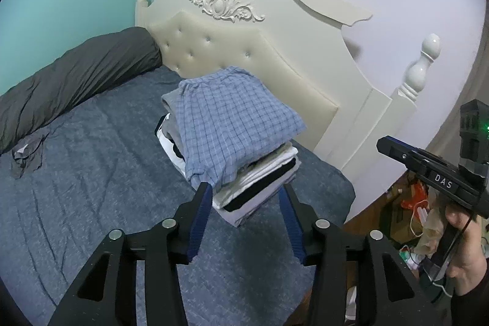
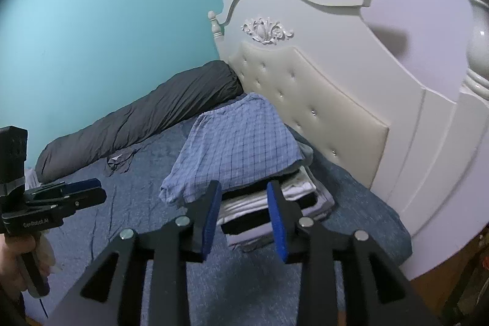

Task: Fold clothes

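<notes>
A stack of folded clothes (image 1: 259,185) lies on the blue bed sheet (image 1: 91,188) close to the headboard. A blue checked garment (image 1: 232,124) is spread over the top of it, its near edge drooping over the front. In the left wrist view my left gripper (image 1: 246,188) hovers just short of the stack, open, with nothing between its blue pads (image 1: 200,216). In the right wrist view my right gripper (image 2: 244,185) faces the same stack (image 2: 275,203) and checked garment (image 2: 241,148), also open and holding nothing. Each gripper appears from the side in the other's view, held by a hand (image 1: 461,237).
A dark grey rolled duvet (image 1: 76,75) runs along the teal wall. A small crumpled grey cloth (image 1: 27,155) lies on the sheet beside it. The cream tufted headboard (image 1: 275,51) and its post (image 1: 421,66) stand behind the stack. Clutter (image 1: 409,203) sits on the floor past the bed's corner.
</notes>
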Action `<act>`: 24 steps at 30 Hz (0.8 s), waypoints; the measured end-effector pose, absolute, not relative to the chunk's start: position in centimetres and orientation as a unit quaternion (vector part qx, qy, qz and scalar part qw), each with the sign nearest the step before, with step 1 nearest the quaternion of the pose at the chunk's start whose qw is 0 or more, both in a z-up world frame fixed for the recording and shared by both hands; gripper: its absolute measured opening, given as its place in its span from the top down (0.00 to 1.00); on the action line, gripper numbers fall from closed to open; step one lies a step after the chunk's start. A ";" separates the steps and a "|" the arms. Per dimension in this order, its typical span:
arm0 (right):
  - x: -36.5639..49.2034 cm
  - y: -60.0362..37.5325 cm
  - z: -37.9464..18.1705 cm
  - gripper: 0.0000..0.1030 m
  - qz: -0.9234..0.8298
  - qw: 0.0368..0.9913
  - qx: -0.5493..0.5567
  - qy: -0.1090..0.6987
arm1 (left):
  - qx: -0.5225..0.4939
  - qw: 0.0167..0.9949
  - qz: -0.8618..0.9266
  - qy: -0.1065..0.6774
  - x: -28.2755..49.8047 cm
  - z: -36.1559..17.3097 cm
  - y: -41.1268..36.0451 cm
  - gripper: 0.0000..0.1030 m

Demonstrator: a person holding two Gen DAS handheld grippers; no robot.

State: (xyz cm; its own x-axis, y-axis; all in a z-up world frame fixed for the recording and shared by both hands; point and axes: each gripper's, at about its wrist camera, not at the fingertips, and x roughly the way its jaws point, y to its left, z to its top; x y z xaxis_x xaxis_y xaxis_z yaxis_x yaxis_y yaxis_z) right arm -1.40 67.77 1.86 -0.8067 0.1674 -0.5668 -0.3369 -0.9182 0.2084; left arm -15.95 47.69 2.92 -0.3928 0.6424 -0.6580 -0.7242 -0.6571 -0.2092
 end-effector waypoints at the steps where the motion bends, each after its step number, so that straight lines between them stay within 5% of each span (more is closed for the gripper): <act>1: -1.0 67.5 1.9 0.68 0.938 0.137 -0.281 0.152 | -0.367 0.412 0.832 0.055 -15.5 3.0 47.4 0.51; 24: 5.5 61.9 2.9 0.44 0.939 0.158 -0.277 0.131 | -0.342 0.430 0.833 0.064 -10.3 4.4 43.7 0.46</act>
